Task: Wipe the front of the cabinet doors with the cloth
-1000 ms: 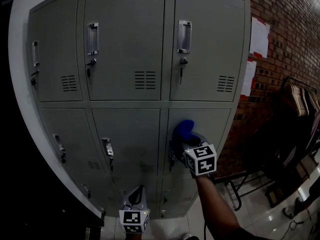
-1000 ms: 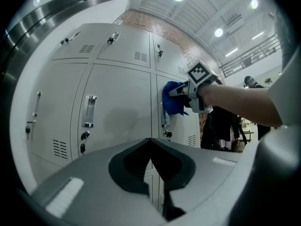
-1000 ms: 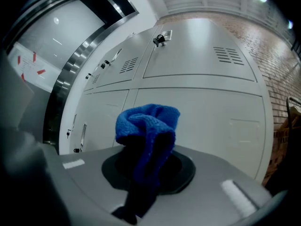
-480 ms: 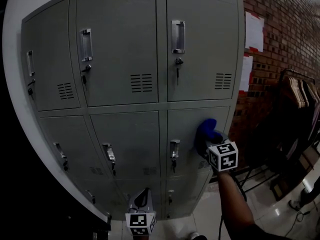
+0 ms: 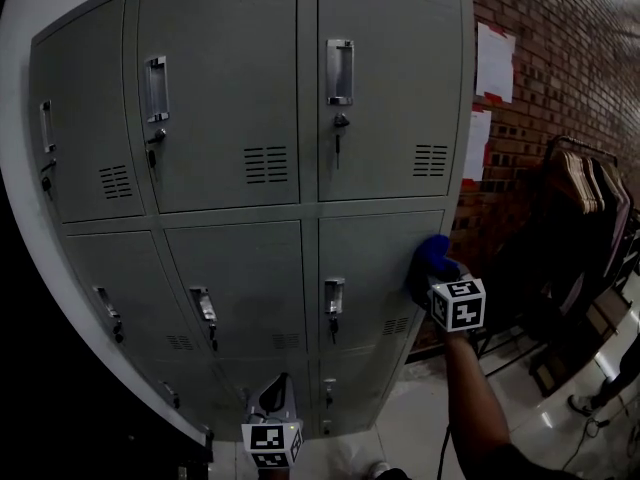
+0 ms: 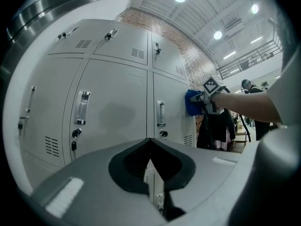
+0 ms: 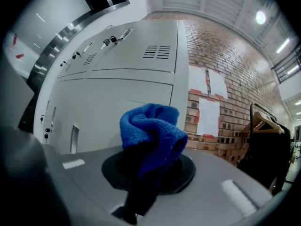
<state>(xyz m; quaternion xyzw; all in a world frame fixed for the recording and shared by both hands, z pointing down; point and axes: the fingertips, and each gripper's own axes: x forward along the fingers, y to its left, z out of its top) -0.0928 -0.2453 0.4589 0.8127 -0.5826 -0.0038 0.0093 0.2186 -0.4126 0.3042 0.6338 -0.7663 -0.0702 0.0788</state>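
Right gripper [image 5: 437, 276] is clamping the bunched cloth [image 7: 150, 131], which is pointing at the cabinet door [image 5: 370, 253]. Left gripper [image 6: 150, 166] is showing closed, empty jaws in its own view.

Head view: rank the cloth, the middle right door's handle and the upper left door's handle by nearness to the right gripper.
1. Cloth, in the right gripper's jaws.
2. Middle right door's handle, just left.
3. Upper left door's handle, far left.

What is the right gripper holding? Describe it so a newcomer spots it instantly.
Start at the grey locker cabinet beside the brick wall and find its middle-row right door. At that door's right edge, the right gripper holds a bunched cloth, the only blue thing there.
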